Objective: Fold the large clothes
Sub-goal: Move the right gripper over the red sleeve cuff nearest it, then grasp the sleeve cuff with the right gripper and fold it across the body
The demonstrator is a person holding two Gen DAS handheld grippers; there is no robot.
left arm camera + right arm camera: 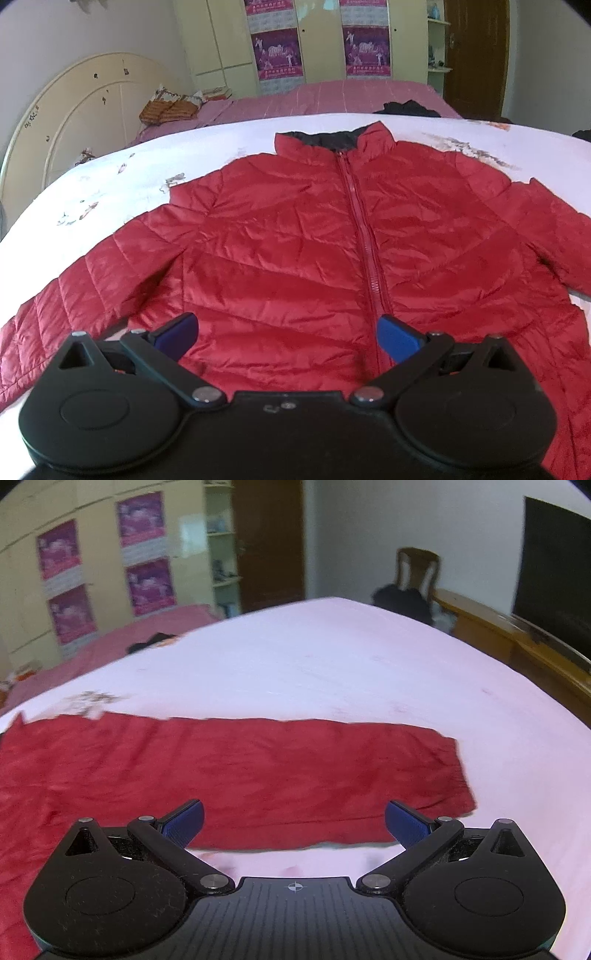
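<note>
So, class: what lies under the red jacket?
The red jacket lies flat on a white sheet with faint prints. Whatever part of the sheet sits beneath the jacket is covered from view.

Ahead of us, past the white sheet (pixel 147 162), we see a pink bedspread (pixel 332 96) with a dark garment (pixel 406 108) on it. Farther off stands a wardrobe (pixel 317 37) with purple posters (pixel 276 53). To our right are a wooden chair (pixel 417 570) and a dark television (pixel 554 576).
</note>
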